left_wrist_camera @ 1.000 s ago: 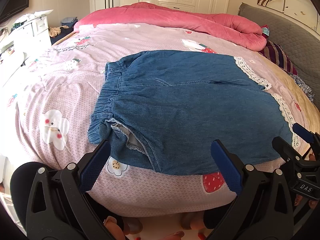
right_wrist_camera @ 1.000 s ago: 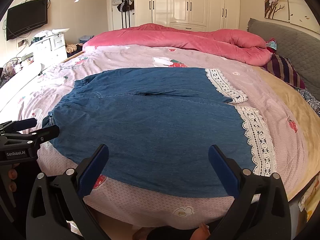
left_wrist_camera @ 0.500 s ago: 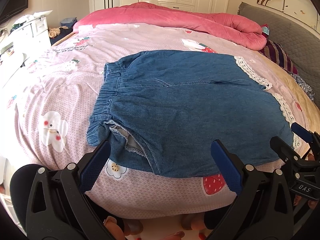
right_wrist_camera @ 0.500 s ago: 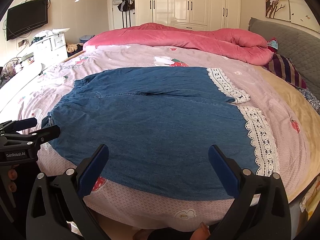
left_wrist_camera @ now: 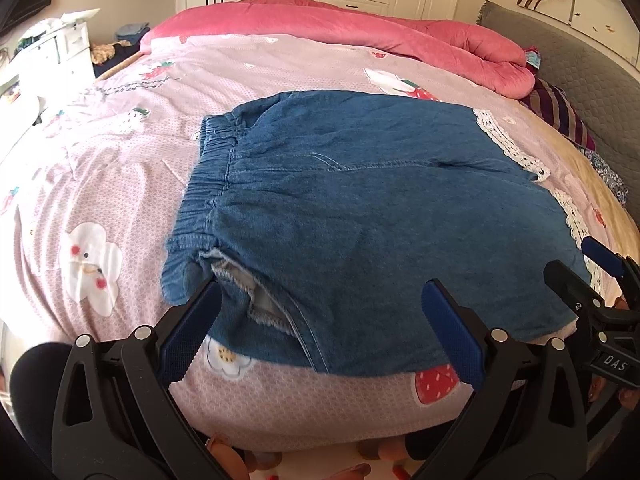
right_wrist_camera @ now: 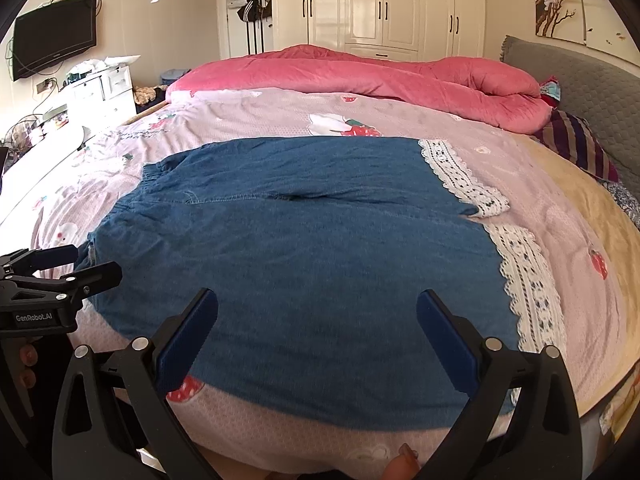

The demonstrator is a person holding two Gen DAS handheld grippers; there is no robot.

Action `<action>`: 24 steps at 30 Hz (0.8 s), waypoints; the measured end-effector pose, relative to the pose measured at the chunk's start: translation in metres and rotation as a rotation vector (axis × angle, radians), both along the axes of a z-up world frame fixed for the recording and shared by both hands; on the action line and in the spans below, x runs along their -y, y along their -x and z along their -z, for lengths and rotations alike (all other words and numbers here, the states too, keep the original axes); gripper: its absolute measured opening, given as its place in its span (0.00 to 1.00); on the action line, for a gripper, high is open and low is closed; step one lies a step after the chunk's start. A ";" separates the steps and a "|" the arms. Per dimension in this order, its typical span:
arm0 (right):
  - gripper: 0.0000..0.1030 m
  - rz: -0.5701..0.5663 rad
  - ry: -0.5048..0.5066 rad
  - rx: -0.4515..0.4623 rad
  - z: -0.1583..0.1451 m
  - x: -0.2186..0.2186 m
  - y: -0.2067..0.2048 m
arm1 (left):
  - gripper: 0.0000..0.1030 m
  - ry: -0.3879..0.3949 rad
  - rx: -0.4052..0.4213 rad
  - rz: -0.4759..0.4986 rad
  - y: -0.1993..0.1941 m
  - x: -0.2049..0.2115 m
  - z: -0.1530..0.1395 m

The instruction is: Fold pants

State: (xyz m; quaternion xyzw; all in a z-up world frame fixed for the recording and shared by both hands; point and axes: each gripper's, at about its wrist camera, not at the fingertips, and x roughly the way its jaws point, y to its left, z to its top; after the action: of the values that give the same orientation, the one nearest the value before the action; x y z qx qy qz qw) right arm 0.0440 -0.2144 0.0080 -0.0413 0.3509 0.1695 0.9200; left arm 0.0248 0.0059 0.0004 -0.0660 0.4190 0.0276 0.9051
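Observation:
Blue denim pants (left_wrist_camera: 360,208) with white lace hems (left_wrist_camera: 506,142) lie spread flat on the bed, elastic waistband (left_wrist_camera: 208,188) to the left. They also show in the right wrist view (right_wrist_camera: 300,260), lace hems (right_wrist_camera: 524,276) on the right. My left gripper (left_wrist_camera: 320,300) is open and empty, hovering at the near waistband corner. My right gripper (right_wrist_camera: 316,308) is open and empty above the near leg edge. The right gripper shows at the right edge of the left wrist view (left_wrist_camera: 592,280); the left gripper shows at the left of the right wrist view (right_wrist_camera: 64,268).
The bed has a pink cartoon-print sheet (left_wrist_camera: 100,184). A rolled pink quilt (right_wrist_camera: 360,76) lies along the far side. Striped pillow (right_wrist_camera: 576,144) and grey headboard (right_wrist_camera: 592,80) at the right. White dresser (right_wrist_camera: 100,88), wall TV (right_wrist_camera: 54,46) at the left.
Both grippers have edged slightly forward toward the pants. The pants have not moved.

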 end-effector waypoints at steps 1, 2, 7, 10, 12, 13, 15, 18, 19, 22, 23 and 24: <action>0.96 -0.003 0.000 -0.007 0.000 -0.001 -0.004 | 0.92 0.007 -0.004 0.002 -0.004 -0.002 0.000; 0.96 -0.005 -0.003 -0.014 0.000 -0.002 -0.011 | 0.92 0.011 -0.011 0.006 -0.009 -0.006 -0.001; 0.96 -0.030 -0.038 -0.042 -0.005 -0.005 -0.036 | 0.92 0.009 -0.019 -0.004 -0.035 -0.027 -0.008; 0.96 -0.043 -0.040 -0.045 -0.008 -0.010 -0.051 | 0.92 -0.025 -0.025 -0.044 -0.054 -0.044 -0.011; 0.96 -0.058 -0.054 -0.062 -0.010 -0.013 -0.064 | 0.92 -0.036 -0.019 -0.071 -0.064 -0.055 -0.014; 0.96 -0.064 -0.063 -0.068 -0.011 -0.015 -0.068 | 0.92 -0.029 -0.020 -0.077 -0.069 -0.061 -0.016; 0.96 -0.082 -0.072 -0.078 -0.013 -0.020 -0.080 | 0.92 -0.027 -0.016 -0.080 -0.080 -0.070 -0.019; 0.96 -0.106 -0.056 -0.081 -0.017 -0.031 -0.096 | 0.92 -0.066 -0.022 -0.093 -0.099 -0.082 -0.020; 0.96 -0.111 -0.046 -0.078 -0.018 -0.035 -0.103 | 0.92 -0.077 -0.030 -0.102 -0.106 -0.086 -0.020; 0.96 -0.131 -0.007 -0.073 -0.021 -0.047 -0.121 | 0.92 -0.111 -0.039 -0.110 -0.126 -0.097 -0.019; 0.96 -0.137 0.007 -0.069 -0.021 -0.051 -0.125 | 0.92 -0.133 -0.043 -0.108 -0.133 -0.099 -0.018; 0.96 -0.146 0.028 -0.064 -0.021 -0.057 -0.133 | 0.92 -0.145 -0.046 -0.106 -0.138 -0.101 -0.016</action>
State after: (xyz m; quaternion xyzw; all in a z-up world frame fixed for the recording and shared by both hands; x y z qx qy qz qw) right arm 0.1769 -0.1575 0.0293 -0.0742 0.3786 0.2323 0.8928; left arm 0.1632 0.1070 0.0164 -0.0219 0.4326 0.1073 0.8949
